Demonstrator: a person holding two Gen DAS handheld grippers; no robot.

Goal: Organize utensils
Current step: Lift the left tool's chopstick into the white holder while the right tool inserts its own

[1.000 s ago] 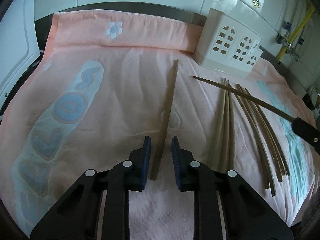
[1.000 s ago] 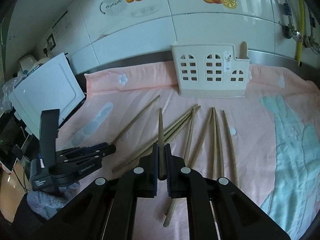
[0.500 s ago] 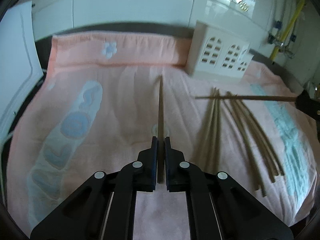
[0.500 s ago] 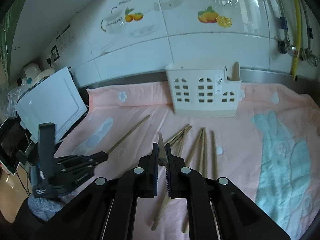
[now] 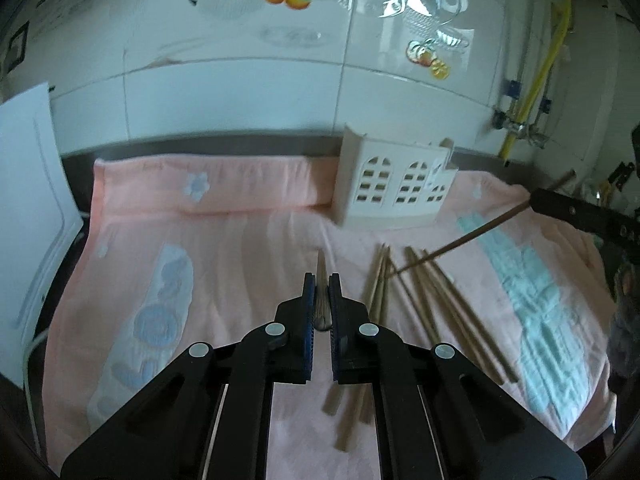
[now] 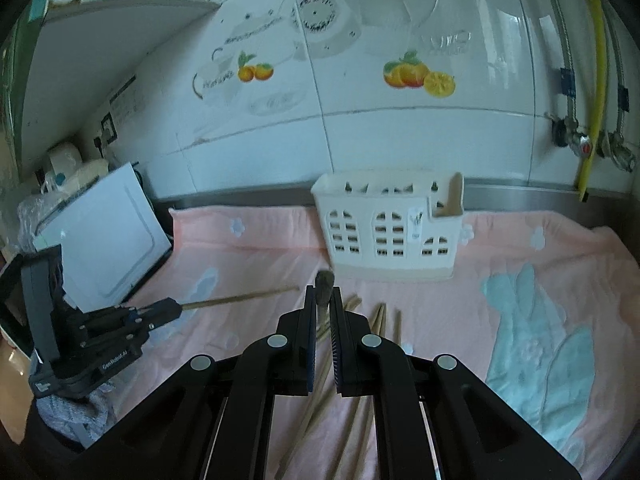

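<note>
My left gripper (image 5: 321, 280) is shut on a wooden chopstick (image 5: 321, 304) and holds it above the pink towel (image 5: 224, 248), pointing at the white utensil holder (image 5: 394, 184). My right gripper (image 6: 324, 294) is shut on another chopstick (image 6: 324, 284), raised and pointing at the holder (image 6: 390, 236). Each gripper shows in the other's view: the right gripper (image 5: 536, 202) with its chopstick (image 5: 460, 242), the left gripper (image 6: 174, 306) with its chopstick (image 6: 240, 299). Several loose chopsticks (image 5: 436, 300) lie on the towel in front of the holder.
A white board (image 6: 104, 236) leans at the towel's left edge. A tiled wall (image 6: 360, 128) with fruit stickers rises behind the holder. A yellow pipe (image 6: 596, 80) and valves run at the right. A blue figure (image 6: 540, 344) marks the towel's right side.
Both grippers have lifted their chopsticks off the towel and tilted up toward the holder. The left gripper closed on its chopstick during the last second.
</note>
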